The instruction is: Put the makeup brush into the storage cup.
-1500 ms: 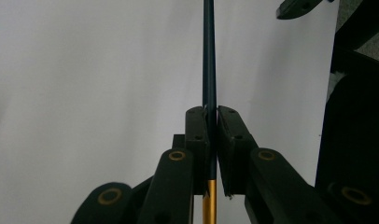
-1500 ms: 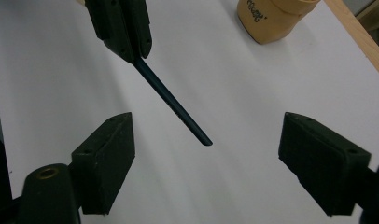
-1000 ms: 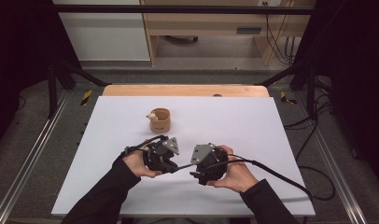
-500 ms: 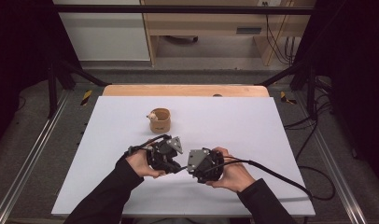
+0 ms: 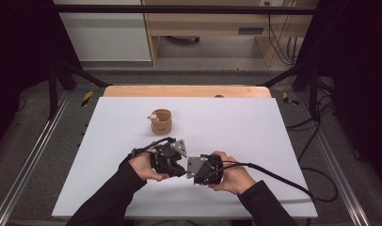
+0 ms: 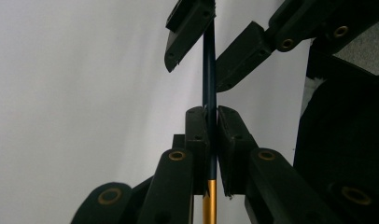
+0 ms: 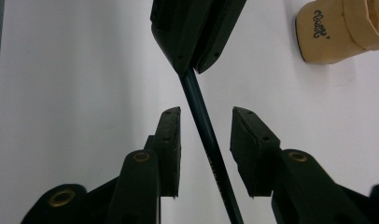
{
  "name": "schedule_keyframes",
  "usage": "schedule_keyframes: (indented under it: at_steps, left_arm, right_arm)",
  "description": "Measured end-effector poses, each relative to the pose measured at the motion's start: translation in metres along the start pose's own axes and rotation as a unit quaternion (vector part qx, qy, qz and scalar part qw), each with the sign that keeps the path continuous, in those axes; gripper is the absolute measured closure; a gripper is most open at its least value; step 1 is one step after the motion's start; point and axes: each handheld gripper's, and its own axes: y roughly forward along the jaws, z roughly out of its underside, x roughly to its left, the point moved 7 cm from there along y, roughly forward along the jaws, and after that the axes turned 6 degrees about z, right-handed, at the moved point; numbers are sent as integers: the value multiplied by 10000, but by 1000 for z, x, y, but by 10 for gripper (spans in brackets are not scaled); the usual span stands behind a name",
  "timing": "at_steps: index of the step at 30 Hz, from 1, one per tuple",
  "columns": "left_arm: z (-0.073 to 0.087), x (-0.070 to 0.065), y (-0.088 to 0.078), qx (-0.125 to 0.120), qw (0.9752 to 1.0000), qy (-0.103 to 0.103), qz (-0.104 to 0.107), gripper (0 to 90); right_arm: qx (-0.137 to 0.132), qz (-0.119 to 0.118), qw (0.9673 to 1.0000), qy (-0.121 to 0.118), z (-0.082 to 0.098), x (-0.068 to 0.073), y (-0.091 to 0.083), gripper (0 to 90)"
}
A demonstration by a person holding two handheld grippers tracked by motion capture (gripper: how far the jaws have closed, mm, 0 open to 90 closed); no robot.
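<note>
A thin dark blue pencil [image 6: 209, 74] with a gold end [image 6: 209, 205] is clamped upright between the pads of my left gripper [image 6: 210, 111]. My right gripper [image 7: 205, 114] faces it from the other side, its jaws standing on either side of the pencil [image 7: 204, 130] with gaps to both pads. These jaws have just been closing, with the pencil between them. In the high view, the left gripper [image 5: 169, 159] and right gripper [image 5: 204, 170] meet tip to tip at the table's near middle, each held in a hand.
A tan cup [image 5: 161, 121] with a small pale figure at its rim stands on the white table [image 5: 255, 122], behind the grippers. It lies at the top right of the right gripper view as the cup [image 7: 337, 30]. Cables trail right off the table.
The right gripper has edged left toward the left gripper, so the two now nearly touch. The left hand has stayed in place.
</note>
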Motion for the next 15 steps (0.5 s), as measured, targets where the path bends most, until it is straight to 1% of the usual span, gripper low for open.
schedule_keyframes:
  at_steps: [1, 2, 4, 5, 6, 9, 10, 12, 13, 14, 15]
  left_arm:
    - [1, -1, -1, 65, 10000, 21, 36, 832]
    - [1, -1, -1, 105, 9999, 75, 21, 832]
    - [0, -3, 0, 68, 10000, 35, 33, 832]
    - [0, -3, -1, 90, 9999, 74, 47, 831]
    - [0, -3, -1, 88, 9999, 75, 60, 832]
    - [0, -4, -1, 100, 9999, 73, 60, 832]
    - [0, -3, -1, 106, 9999, 91, 48, 832]
    - [1, -3, 0, 122, 9999, 113, 38, 832]
    - [1, -3, 0, 145, 9998, 130, 43, 831]
    - [1, -3, 0, 127, 9998, 122, 46, 832]
    - [1, -3, 0, 139, 9998, 150, 36, 831]
  right_arm:
    - [-17, -19, 10000, -46, 0, 1, 0, 680]
    - [-14, -21, 10000, -61, 0, 1, 0, 689]
    - [1, -34, 10000, -69, 0, 2, 0, 704]
    - [-58, -38, 9999, -156, -1, 1, 0, 728]
    - [-27, -66, 9999, -101, -1, 3, 0, 741]
    - [-30, -100, 9999, -110, -1, 4, 0, 766]
    - [-62, -91, 9997, -200, -1, 4, 1, 775]
    - [-74, -69, 9997, -200, -1, 4, 1, 778]
    - [-105, -58, 9994, -314, -1, 4, 1, 780]
    - [-116, -58, 9996, -267, -2, 5, 1, 782]
    - [-121, -68, 9995, -271, -2, 5, 1, 785]
